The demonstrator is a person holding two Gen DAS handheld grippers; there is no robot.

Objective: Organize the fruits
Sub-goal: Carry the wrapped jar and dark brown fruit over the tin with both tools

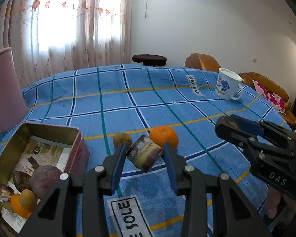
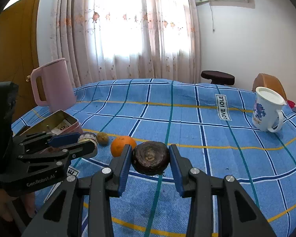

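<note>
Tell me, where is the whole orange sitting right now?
The orange lies loose on the blue checked tablecloth, just left of the dark round fruit in the right tongs, with a small yellowish fruit further left.

The left gripper (image 1: 145, 152) was matte black with blue finger pads (image 1: 118, 164) and silver screws; the right gripper (image 2: 150, 159) matched; white lettering behind its fingers possibly read "DAS".

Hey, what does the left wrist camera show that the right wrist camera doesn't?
Only the left wrist view looks down into the open metal tin, showing the fruits already inside. Only the right wrist view shows the whole pink jug and the dark round fruit between the right gripper fingers. Both show the orange, the white printed mug and the left gripper gripping a cut fruit piece.
</note>
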